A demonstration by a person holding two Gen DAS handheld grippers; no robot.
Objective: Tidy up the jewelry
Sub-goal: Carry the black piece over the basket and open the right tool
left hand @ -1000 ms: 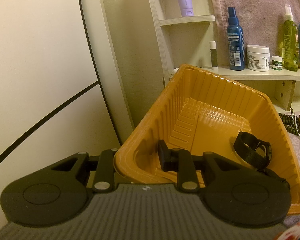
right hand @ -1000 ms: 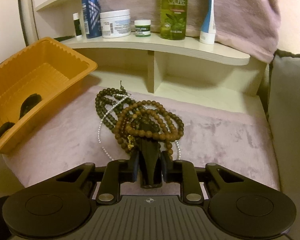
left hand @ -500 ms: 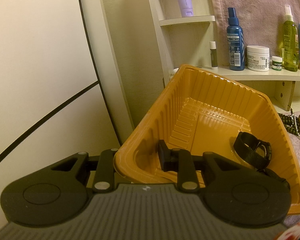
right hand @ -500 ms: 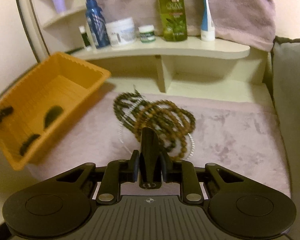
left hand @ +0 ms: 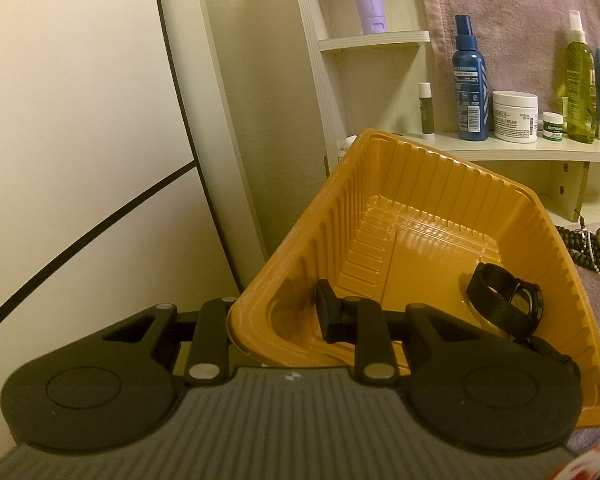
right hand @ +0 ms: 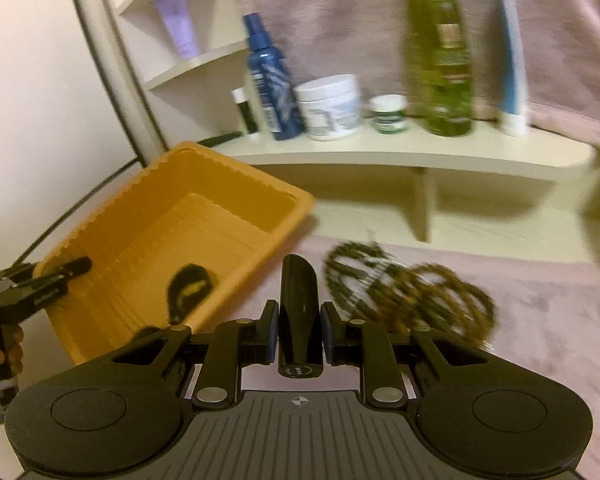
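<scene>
We see left hand-held gripper (left hand: 284, 316) clamping orange tray (left hand: 440, 184) wall; right hand-held gripper (right hand: 300, 332) grips black clip (right hand: 300, 300) beside tray.

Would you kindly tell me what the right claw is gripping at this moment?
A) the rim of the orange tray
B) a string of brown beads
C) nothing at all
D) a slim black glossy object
D: in the right wrist view, the right claw is shut on a slim black glossy object standing up between its pads, while the bead strings lie on the pink cloth beyond it.
</scene>
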